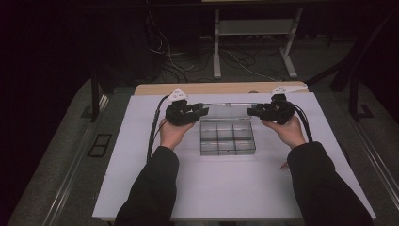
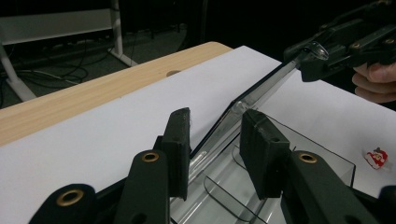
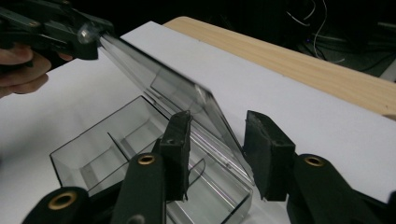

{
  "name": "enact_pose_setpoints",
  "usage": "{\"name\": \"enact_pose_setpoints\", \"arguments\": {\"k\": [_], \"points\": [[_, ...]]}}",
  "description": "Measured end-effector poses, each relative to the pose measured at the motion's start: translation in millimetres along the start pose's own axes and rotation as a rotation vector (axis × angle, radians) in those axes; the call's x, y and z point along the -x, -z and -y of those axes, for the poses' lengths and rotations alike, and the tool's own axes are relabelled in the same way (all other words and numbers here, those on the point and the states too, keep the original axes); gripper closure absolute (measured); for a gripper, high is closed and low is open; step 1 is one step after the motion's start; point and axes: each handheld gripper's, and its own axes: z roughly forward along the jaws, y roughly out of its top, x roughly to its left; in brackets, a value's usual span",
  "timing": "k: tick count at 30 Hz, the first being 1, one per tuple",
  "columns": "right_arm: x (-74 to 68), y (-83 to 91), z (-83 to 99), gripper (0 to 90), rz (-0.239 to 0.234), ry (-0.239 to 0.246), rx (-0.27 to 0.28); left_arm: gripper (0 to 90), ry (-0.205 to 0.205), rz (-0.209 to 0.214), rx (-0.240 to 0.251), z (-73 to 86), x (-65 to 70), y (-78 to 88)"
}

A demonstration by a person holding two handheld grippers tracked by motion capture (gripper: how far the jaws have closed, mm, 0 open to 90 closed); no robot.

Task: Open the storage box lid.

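White table (image 1: 141,188): box lid (image 2: 261,91) between open fingers (image 2: 180,144).

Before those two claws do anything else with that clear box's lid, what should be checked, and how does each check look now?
1. Lid raised off the clear compartment box: ok.
2. Left gripper around the lid's edge: ok; firm pinch: cannot tell.
3. Right gripper around the lid's other end: ok; firm pinch: cannot tell.
4. Box flat on the white table sheet: ok.
5. Compartments empty: ok, nothing visible inside.
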Motion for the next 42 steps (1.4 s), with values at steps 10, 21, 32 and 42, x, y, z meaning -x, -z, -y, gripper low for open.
{"name": "enact_pose_setpoints", "arguments": {"k": [10, 21, 32, 42], "points": [[7.6, -12.2, 6.4, 59.8, 0.007, -0.028, -0.016, 62.7, 0.028, 0.007, 0.023, 0.0, -6.0, -3.5], [9.4, -17.9, 7.9, 64.6, 0.026, -0.022, 0.011, 61.7, 0.09, 0.017, -0.009, 12.2, -17.1, -12.1], [12.1, -22.9, 11.2, 64.5, 0.03, -0.042, 0.008, 63.7, 0.151, 0.029, -0.015, 32.3, -27.9, -23.3], [13.1, -32.4, 18.4, 63.4, 0.057, -0.07, -0.012, 65.0, 0.174, 0.032, -0.005, 34.2, -30.2, -24.0]]}}
